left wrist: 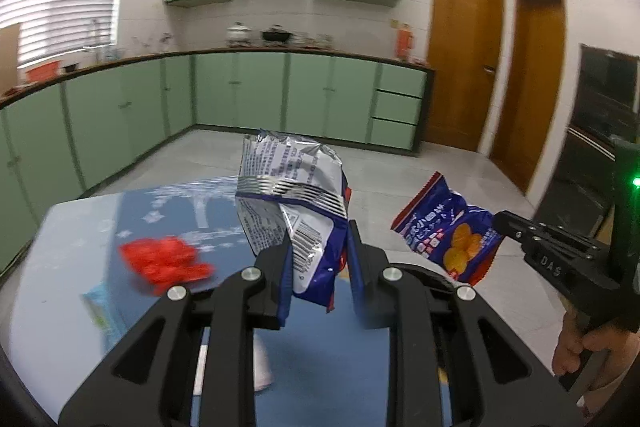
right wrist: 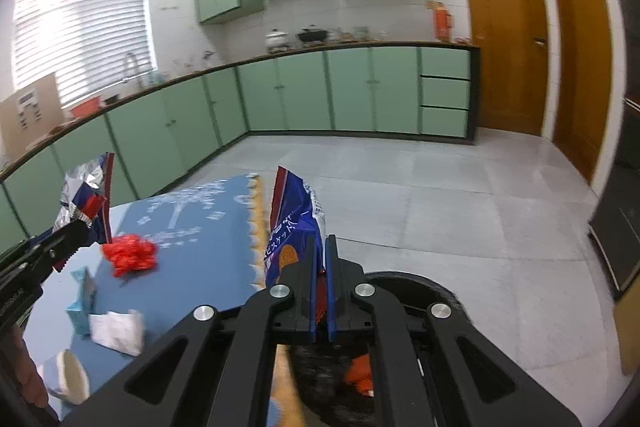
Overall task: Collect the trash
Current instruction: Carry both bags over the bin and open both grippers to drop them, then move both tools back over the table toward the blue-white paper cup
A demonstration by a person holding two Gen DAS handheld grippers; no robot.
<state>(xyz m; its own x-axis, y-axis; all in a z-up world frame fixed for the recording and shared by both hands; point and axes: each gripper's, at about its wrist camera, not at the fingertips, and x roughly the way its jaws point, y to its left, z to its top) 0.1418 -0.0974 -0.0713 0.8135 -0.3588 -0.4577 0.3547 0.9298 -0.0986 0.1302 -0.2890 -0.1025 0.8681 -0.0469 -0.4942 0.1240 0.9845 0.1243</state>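
In a green-cabineted kitchen, the left gripper clamps a crumpled silver-and-blue snack wrapper, holding it in the air above a blue table. The right gripper is pinched tight on a blue biscuit packet, held past the table's edge over a dark bin (an orange scrap lies inside). On the table lie a red wrapper, a white wrapper, a teal packet and a paper cup.
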